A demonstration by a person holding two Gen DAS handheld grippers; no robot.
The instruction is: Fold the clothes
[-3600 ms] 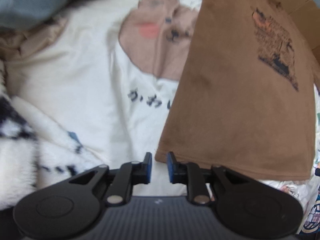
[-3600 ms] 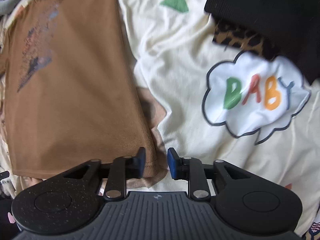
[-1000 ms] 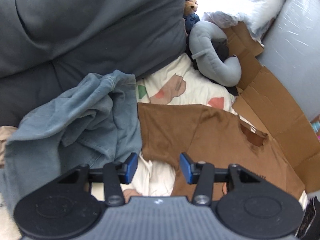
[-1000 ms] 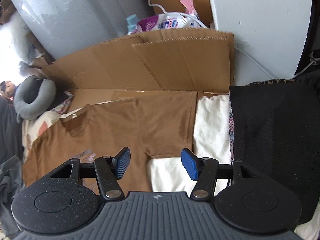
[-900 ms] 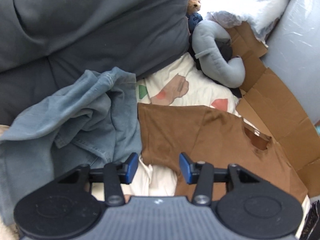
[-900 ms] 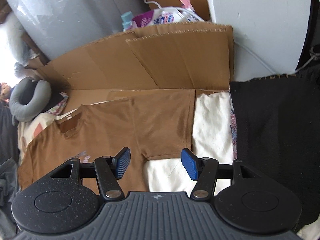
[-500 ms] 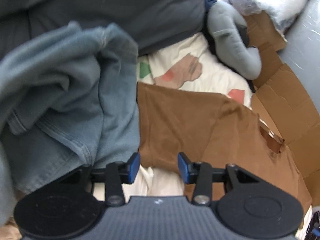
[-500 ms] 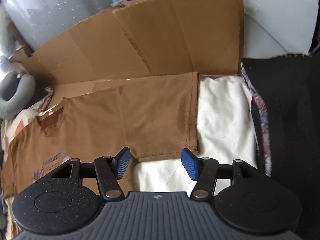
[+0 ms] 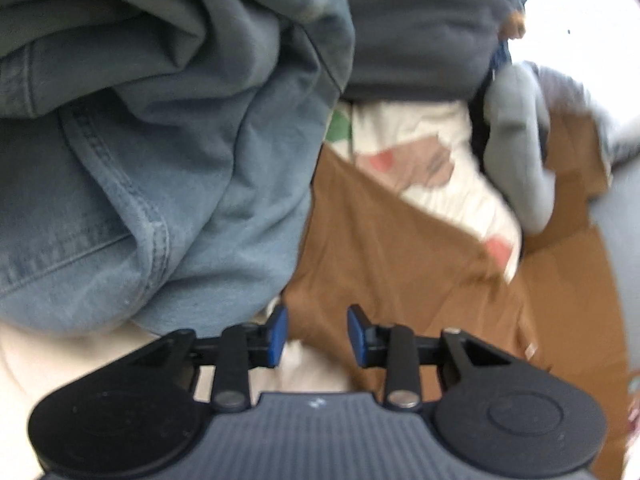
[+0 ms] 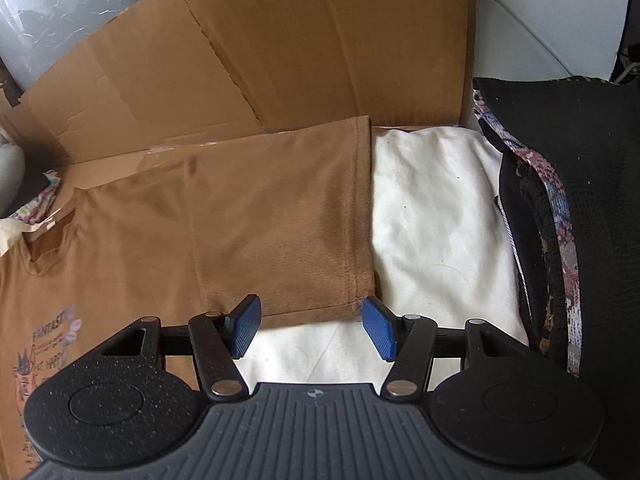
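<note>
Cardboard (image 10: 280, 40) backs brown T-shirt (image 10: 260, 208) printed "FANTASTIC"; right gripper (image 10: 310, 326) agape

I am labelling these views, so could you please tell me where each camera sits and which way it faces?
Left wrist: on the left hand-held gripper, looking down at the brown T-shirt sleeve beside the blue denim; its fingers show, jaws just narrowing, nothing between.
Right wrist: on the right hand-held gripper, facing the other sleeve and cardboard; jaws open.
Shared: the T-shirt.
</note>
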